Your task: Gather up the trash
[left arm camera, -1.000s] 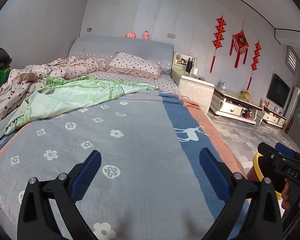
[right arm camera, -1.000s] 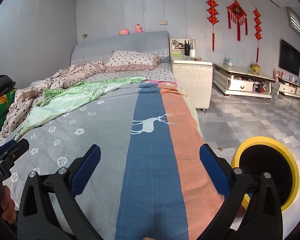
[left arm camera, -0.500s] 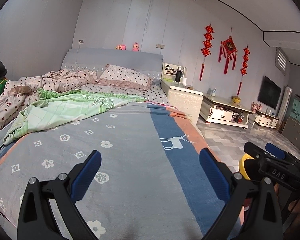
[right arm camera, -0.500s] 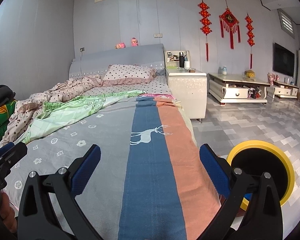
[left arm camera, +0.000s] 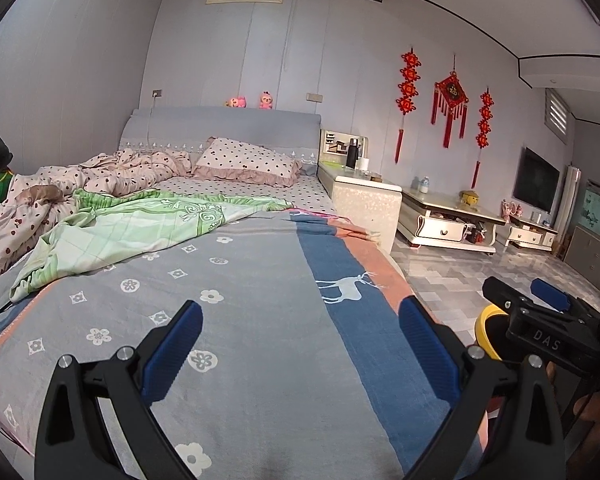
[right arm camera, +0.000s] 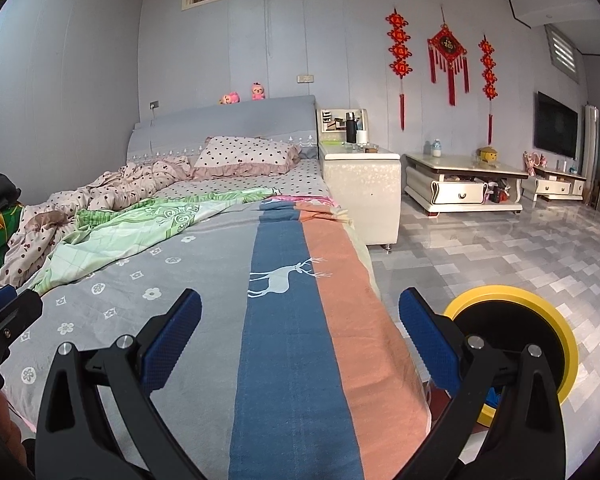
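A round bin with a yellow rim and a black liner (right arm camera: 512, 340) stands on the floor at the bed's right side; the left wrist view shows only a sliver of the bin (left arm camera: 485, 330) behind the right gripper's body. My left gripper (left arm camera: 300, 344) hovers open over the grey flowered blanket (left arm camera: 240, 300), nothing between its blue pads. My right gripper (right arm camera: 300, 340) is open too, above the blue and orange stripes of the blanket (right arm camera: 292, 320), its right finger overlapping the bin. No loose trash shows on the bed.
A crumpled green sheet (left arm camera: 140, 224) and dotted pink quilt (left arm camera: 112, 176) lie at the bed's far left, a pillow (right arm camera: 244, 156) at the head. A white nightstand (right arm camera: 364, 192) and low TV cabinet (right arm camera: 464, 188) stand right of the bed on the tiled floor (right arm camera: 500, 252).
Both cameras have tilted upward and pulled back a little, so more wall and ceiling show. Both grippers stay open and hold nothing.
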Available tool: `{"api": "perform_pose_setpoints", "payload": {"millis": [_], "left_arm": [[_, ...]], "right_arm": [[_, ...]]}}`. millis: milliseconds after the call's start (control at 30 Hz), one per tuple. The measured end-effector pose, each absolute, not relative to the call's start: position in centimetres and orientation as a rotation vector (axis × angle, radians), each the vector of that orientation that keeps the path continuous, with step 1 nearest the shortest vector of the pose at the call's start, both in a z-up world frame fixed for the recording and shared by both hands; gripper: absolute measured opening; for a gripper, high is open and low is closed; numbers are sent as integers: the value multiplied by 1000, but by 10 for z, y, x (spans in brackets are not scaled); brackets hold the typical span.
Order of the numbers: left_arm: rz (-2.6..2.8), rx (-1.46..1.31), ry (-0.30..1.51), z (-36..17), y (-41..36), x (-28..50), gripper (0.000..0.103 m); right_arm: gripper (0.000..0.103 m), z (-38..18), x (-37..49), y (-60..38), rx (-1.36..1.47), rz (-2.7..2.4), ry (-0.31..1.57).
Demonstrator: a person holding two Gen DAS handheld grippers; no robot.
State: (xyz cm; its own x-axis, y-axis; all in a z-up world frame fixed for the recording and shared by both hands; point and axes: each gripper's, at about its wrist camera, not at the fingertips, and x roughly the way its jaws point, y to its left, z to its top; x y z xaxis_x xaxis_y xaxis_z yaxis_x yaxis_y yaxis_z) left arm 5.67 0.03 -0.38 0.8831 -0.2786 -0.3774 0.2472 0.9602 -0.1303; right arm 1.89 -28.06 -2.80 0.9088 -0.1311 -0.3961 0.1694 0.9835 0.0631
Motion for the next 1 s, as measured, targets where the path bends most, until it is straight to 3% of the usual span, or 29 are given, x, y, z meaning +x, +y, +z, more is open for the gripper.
{"api": "perform_pose_setpoints", "payload": {"millis": [1000], "left_arm": [[-267, -71, 409, -7, -2, 59, 95]], "right_arm": [[95, -31, 24, -283, 117, -147, 419]]}}
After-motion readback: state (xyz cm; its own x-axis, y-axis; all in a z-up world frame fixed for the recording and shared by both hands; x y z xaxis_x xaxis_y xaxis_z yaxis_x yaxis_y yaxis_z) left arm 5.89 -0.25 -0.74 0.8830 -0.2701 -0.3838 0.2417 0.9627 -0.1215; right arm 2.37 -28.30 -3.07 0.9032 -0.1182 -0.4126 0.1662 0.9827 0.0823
